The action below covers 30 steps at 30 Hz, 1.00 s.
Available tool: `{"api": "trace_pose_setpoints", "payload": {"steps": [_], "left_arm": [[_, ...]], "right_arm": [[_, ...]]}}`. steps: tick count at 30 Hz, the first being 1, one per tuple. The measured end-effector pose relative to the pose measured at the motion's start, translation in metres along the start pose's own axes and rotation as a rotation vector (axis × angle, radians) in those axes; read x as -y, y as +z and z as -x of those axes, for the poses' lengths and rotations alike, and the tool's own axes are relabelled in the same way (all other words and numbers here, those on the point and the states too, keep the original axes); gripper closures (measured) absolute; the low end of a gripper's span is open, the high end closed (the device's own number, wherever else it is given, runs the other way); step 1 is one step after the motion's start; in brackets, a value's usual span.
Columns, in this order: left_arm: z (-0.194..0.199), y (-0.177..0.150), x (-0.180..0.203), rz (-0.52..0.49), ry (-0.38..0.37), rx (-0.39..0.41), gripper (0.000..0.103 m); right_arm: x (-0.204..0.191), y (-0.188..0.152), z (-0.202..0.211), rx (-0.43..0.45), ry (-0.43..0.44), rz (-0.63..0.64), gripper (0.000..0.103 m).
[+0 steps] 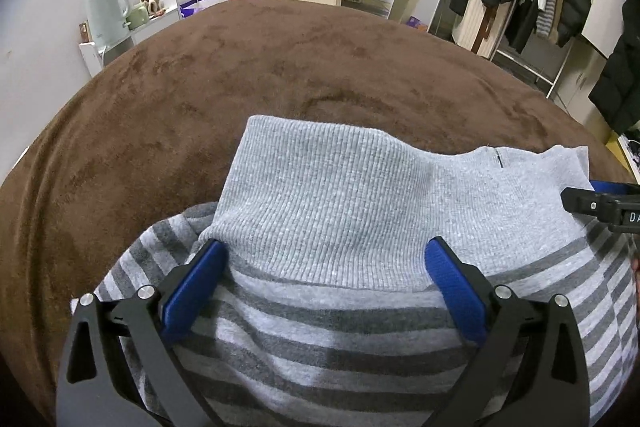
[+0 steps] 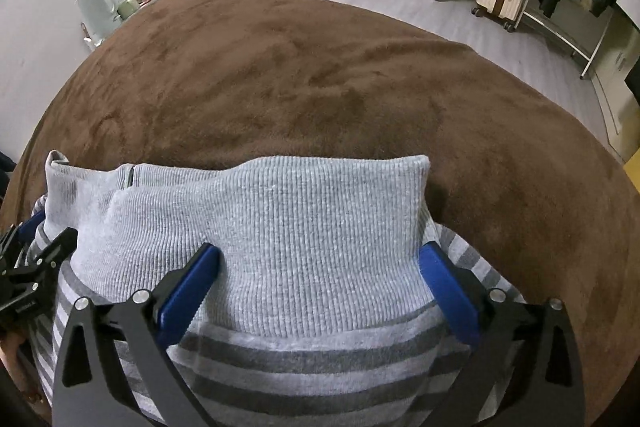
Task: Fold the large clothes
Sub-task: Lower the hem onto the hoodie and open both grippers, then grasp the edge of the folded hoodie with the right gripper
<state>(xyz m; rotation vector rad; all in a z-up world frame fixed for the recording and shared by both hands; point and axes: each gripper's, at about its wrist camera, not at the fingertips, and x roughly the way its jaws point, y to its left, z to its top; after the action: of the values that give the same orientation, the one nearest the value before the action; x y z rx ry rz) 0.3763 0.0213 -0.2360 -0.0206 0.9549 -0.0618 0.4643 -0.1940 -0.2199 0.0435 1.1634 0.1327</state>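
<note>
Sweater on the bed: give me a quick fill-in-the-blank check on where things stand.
1. The sweater body is patterned with grey ____.
2. It lies on a ____ blanket.
3. The jaws of the left hand-held gripper and right hand-held gripper are both ____.
4. The ribbed band is plain light ____.

Missing words: stripes; brown; open; grey

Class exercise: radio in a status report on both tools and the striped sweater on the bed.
Left tool open, right tool open, nothing gripped. Sweater folded on brown blanket, ribbed hem on top. Nothing in the way.
</note>
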Motion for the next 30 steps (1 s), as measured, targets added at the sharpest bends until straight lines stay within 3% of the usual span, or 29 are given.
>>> {"api": "trace_pose_setpoints", "payload": {"steps": [7, 14, 20, 30], "left_arm": [[0.004, 0.001, 0.002, -0.006, 0.009, -0.003, 0.006], [0.024, -0.001, 0.004, 0.013, 0.004, -0.017, 0.007], [0.059, -0.022, 0.026, -0.053, -0.004, 0.019, 0.007], [0.102, -0.062, 0.056, -0.138, -0.023, 0.022, 0.007]], "right_arm": [[0.006, -0.007, 0.009, 0.031, 0.020, -0.038, 0.005], [0.016, -0.029, 0.060, 0.105, 0.086, -0.154, 0.006], [0.034, -0.083, 0.111, 0.164, 0.110, -0.257, 0.006], [0.068, -0.173, 0.144, 0.145, 0.163, -0.458, 0.006]]}}
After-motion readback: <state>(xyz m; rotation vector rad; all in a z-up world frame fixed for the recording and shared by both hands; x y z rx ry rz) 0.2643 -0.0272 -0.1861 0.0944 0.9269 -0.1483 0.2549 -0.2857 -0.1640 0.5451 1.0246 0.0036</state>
